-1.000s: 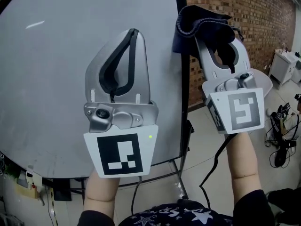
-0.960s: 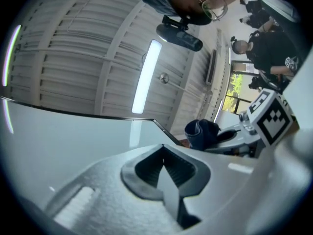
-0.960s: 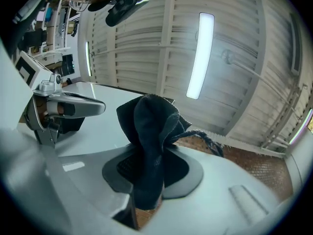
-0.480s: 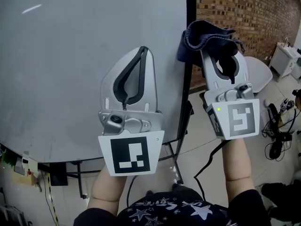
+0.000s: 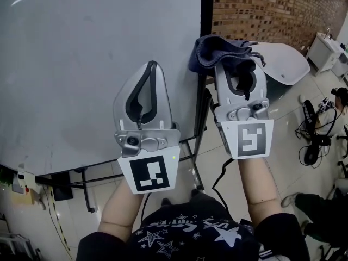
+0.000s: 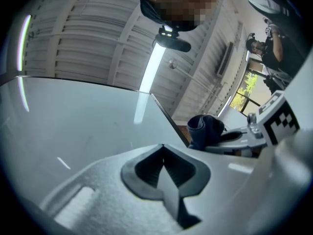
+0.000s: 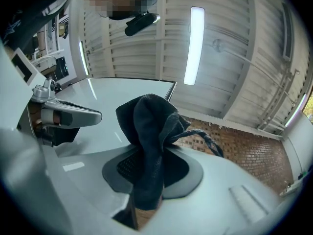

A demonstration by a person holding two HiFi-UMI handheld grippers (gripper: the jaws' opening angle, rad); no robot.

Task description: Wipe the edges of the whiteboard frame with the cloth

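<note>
The whiteboard (image 5: 81, 64) fills the left of the head view, and its black right frame edge (image 5: 206, 15) runs down the middle. A dark blue cloth (image 5: 217, 50) is bunched against that edge, with my right gripper (image 5: 235, 64) shut on it. In the right gripper view the cloth (image 7: 149, 131) stands up between the jaws, and the frame edge (image 7: 171, 88) shows behind it. My left gripper (image 5: 151, 65) is shut with nothing in it and hovers over the board's white surface, left of the frame. The left gripper view shows the frame edge (image 6: 168, 116) and the cloth (image 6: 205, 129).
A brick wall (image 5: 261, 10) stands behind the board on the right. A white rounded seat (image 5: 285, 61) is just right of the cloth. The board's black stand legs (image 5: 198, 145) reach the floor below. Cables (image 5: 312, 140) and a white cabinet (image 5: 326, 50) lie further right.
Both grippers have come lower along the board. The cloth has slid down the right frame edge in the right gripper's hold. The left gripper stayed shut and empty.
</note>
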